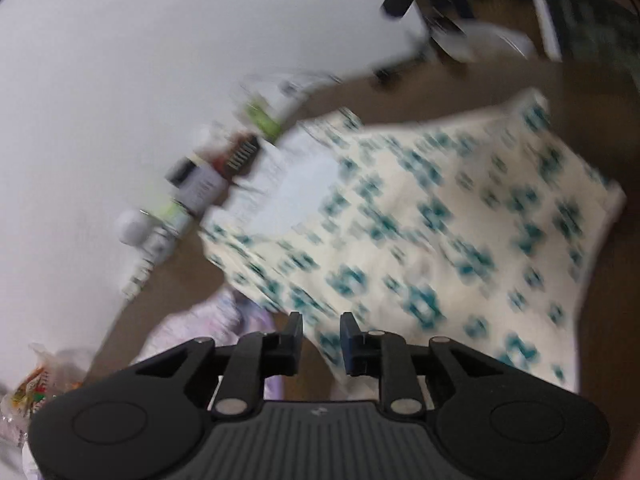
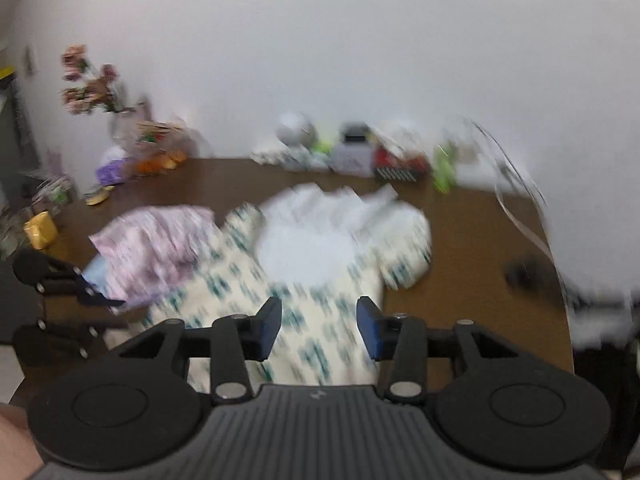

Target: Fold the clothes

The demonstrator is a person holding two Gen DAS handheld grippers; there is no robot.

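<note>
A: The cream garment [image 2: 320, 300] with the teal print lay spread flat on the brown desk [image 2: 480, 240], right under both pairs of fingers. Were they gripping it?

B: No. The right gripper [image 2: 319, 326] hung above the cloth with its fingers [image 2: 368, 328] well apart and nothing between them. The left gripper [image 1: 321, 340] had its fingers [image 1: 349, 340] apart too, by a narrower gap, and that gap was empty; it hovered over the garment's near edge.

A: What sat around the garment?

B: A lilac patterned garment [image 2: 156, 244] lay bunched just beside it, touching its edge in the right wrist view. A white round patch [image 2: 308, 248] showed at the cream garment's neck end.

A: And farther out?

B: A row of bottles and boxes [image 2: 356, 156] stood along the white wall [image 2: 320, 40] at the desk's back edge, and dried flowers [image 2: 88, 80] stood at the far left corner. Both views were blurred, so I could not read any labels
</note>
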